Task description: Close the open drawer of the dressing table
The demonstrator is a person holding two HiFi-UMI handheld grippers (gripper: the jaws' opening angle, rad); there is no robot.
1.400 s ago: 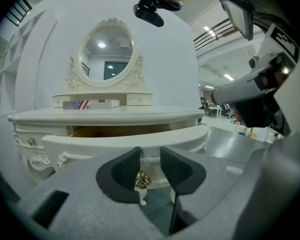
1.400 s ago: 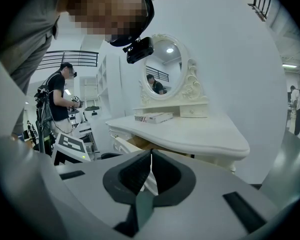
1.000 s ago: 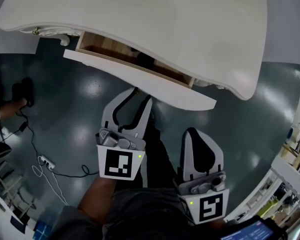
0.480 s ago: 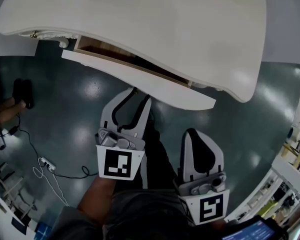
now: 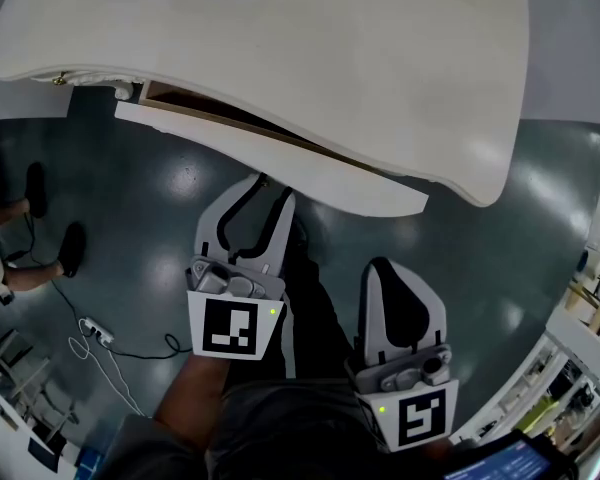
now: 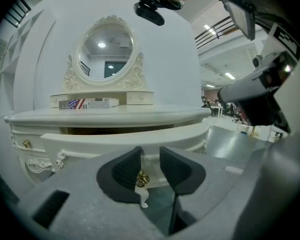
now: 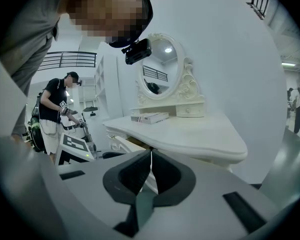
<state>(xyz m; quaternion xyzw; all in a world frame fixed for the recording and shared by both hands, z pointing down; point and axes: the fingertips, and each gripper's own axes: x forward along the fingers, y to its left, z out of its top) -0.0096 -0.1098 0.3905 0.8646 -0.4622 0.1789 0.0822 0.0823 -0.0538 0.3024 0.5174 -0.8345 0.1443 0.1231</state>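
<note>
The drawer sits under the front edge of the bench, a white dressing table, and stands out from it only a little. You can see a thin strip of its wooden inside along the bench's left front. That strip is dark under the overhang, so whether anything lies in the drawer cannot be made out.

Your left gripper is at the drawer's front, just below the bench edge. Its jaws are apart and have just been closing slightly. In the left gripper view the drawer's brass knob shows between them, close to the left pad, and the pads do not appear to press on it. Your right gripper hangs farther from the bench and clear of the drawer, its jaws closed together with nothing between them.

At the back of the bench top a flag-printed box lies beside a small drawer unit, both below the oval mirror. The head view cuts the box off at its upper edge.

Left of the bench, a power strip with its cable lies on the dark floor. A person's shoes show there too, with the rest of that person cut off.
</note>
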